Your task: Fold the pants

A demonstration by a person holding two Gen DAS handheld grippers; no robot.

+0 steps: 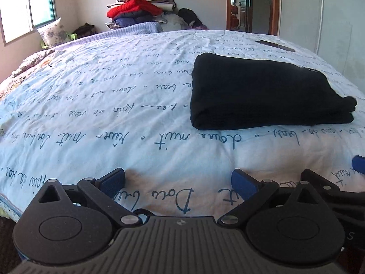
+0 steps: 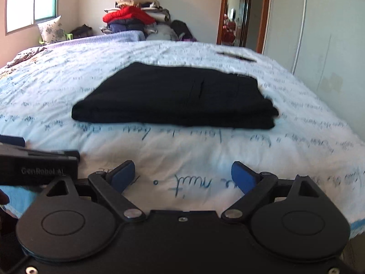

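Both grippers hang empty over the near edge of the bed: left gripper [image 1: 178,180] w/ blue pads spread wide, nothing btwn them, and right gripper [image 2: 183,175] likewise spread wide, only bedsheet showing in the gap. Black pants [image 1: 262,93] lie folded into a compact rectangular stack on the script-printed bed cover [image 1: 114,105], right of centre in the left wrist view, mid-frame in the right wrist view, well apart from either gripper. Stack looks several layers thick, edges roughly squared; one corner at lower right sticks out a bit. Judging by that, folding looks about done, maybe a tidy-up left. Fabric reads as soft, limp, medium-weight cloth, not slippery, not fragile; it'll sag and unfold if lifted by one layer or one corner. Best hold, if moved: pinch the whole thickness at the folded near edge, one gripper toward each end, so layers stay together. Soft bed underneath gives, so pads can dig under the edge. A dark flat item [image 1: 276,45] lies at upper right on the bed, too blurred to identify; clothes pile [image 1: 139,6] sits beyond the far edge.
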